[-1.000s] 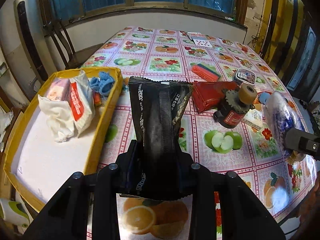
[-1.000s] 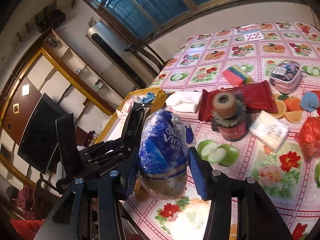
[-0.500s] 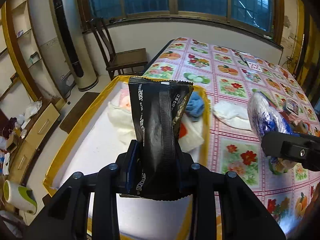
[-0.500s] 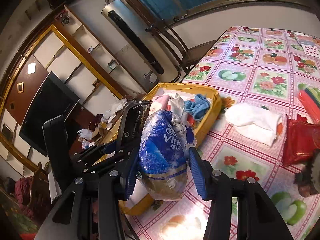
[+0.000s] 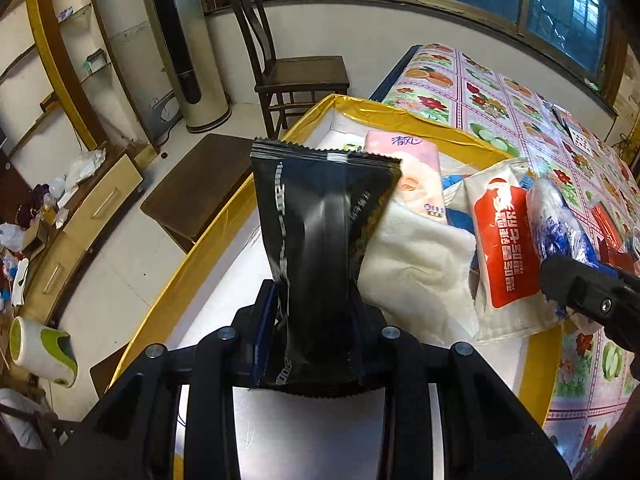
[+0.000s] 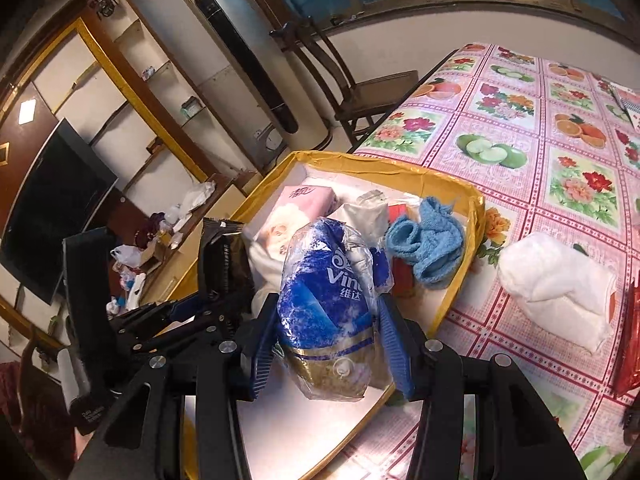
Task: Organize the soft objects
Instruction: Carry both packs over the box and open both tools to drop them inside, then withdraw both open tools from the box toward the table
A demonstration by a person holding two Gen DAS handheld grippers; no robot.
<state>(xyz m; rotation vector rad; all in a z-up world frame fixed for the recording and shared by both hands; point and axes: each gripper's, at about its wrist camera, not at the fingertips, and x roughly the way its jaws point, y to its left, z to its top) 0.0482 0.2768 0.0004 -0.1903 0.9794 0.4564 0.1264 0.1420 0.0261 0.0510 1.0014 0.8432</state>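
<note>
Black packet in left gripper

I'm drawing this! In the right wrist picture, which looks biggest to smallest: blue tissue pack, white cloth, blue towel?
1. Blue tissue pack, though it's nearest the camera.
2. White cloth.
3. Blue towel.

Wooden chair, tower fan

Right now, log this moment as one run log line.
left gripper: shut on black packet | right gripper: shut on blue tissue pack | both over yellow tray | white cloth: on table
</note>
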